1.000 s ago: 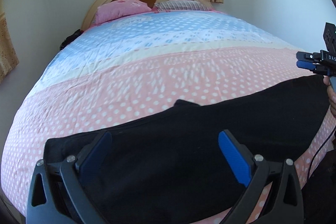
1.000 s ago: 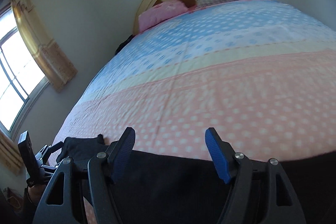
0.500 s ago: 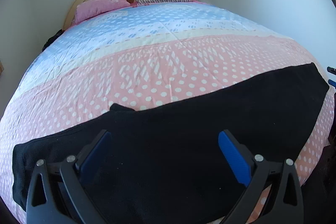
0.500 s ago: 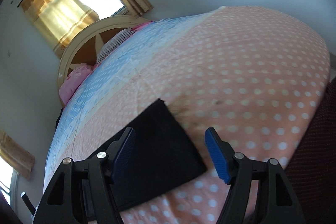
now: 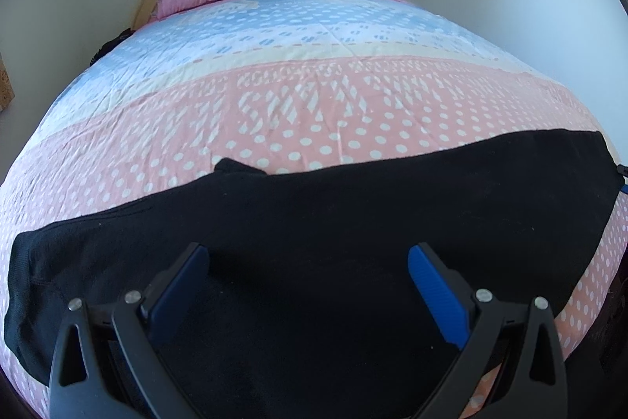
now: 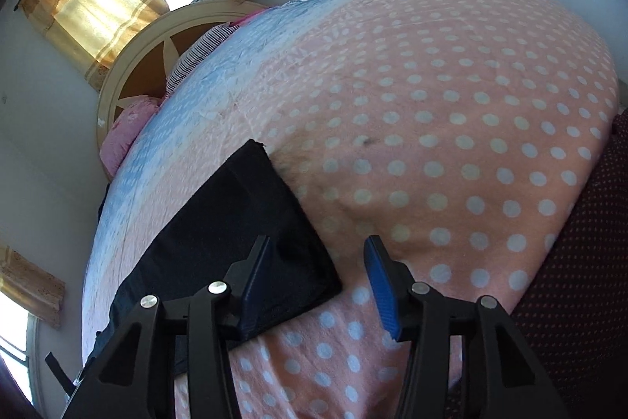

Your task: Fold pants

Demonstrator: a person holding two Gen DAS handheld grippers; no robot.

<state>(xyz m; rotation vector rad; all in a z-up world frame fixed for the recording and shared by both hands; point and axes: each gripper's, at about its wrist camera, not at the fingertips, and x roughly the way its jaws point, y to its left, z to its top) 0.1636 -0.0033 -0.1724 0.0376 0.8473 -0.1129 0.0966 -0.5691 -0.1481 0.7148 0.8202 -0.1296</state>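
Both grippers hang with jaws spread, holding nothing. Left gripper (image 5: 308, 285) hovers over the middle of the black pants (image 5: 314, 222), which lie flat and lengthwise across the near edge of the bedspread (image 5: 314, 105), waist end to my left, so I can judge where the fold line should fall. Right gripper (image 6: 316, 281) sits just above the hem corner (image 6: 314, 281) at the far right end, its left finger (image 6: 255, 285) over the cloth, lined up, I judge, to pinch that corner and carry it across.
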